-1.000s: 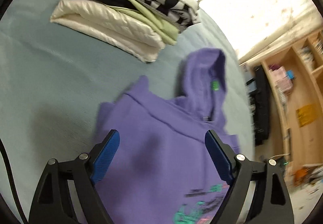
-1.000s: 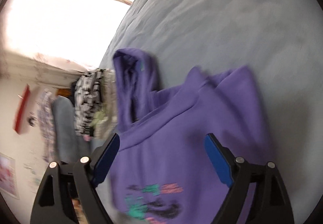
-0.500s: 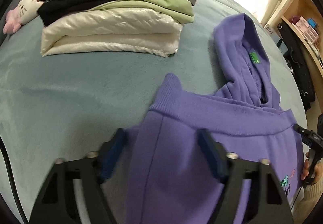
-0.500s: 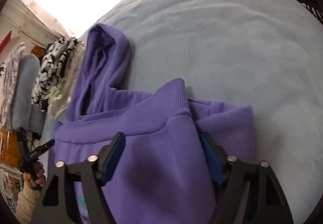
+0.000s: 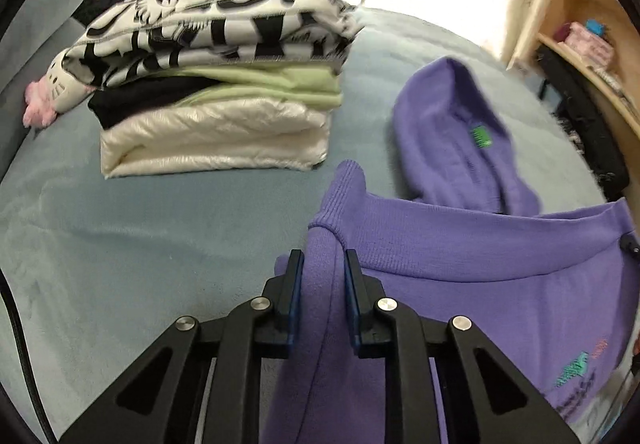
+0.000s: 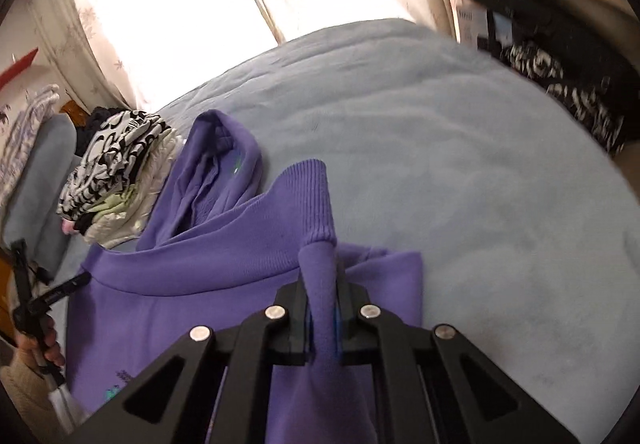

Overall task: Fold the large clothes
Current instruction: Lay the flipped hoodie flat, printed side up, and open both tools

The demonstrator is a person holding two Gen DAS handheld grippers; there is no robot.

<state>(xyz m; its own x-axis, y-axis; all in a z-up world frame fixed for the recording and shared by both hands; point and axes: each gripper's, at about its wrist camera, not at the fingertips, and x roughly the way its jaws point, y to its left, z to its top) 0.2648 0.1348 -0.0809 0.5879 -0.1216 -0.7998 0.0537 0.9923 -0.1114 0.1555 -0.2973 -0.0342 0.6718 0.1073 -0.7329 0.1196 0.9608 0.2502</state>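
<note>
A purple hoodie (image 5: 460,256) lies on the blue-grey bed (image 5: 140,244), its hood (image 5: 452,132) spread flat beyond the body. My left gripper (image 5: 322,260) is closing, its pads pressed on a bunched fold at the hoodie's left end, and a ribbed corner (image 5: 344,184) sticks up past the fingertips. In the right wrist view the hoodie (image 6: 192,284) stretches leftward. My right gripper (image 6: 322,280) is shut on a fold at its right end, below another ribbed corner (image 6: 308,200). The ribbed band hangs between the two grips.
A stack of folded clothes (image 5: 216,92) with a black-and-white top sits on the bed left of the hood, a pink-and-white plush (image 5: 48,96) beside it. Wooden shelves (image 5: 592,56) stand at the right. Bare bed (image 6: 460,184) extends right of the hoodie. A hand (image 6: 44,340) shows at far left.
Both grippers went from wide open above the hoodie to closed on its fabric at the two ends. The ribbed corners now stand up, and both views have rolled.
</note>
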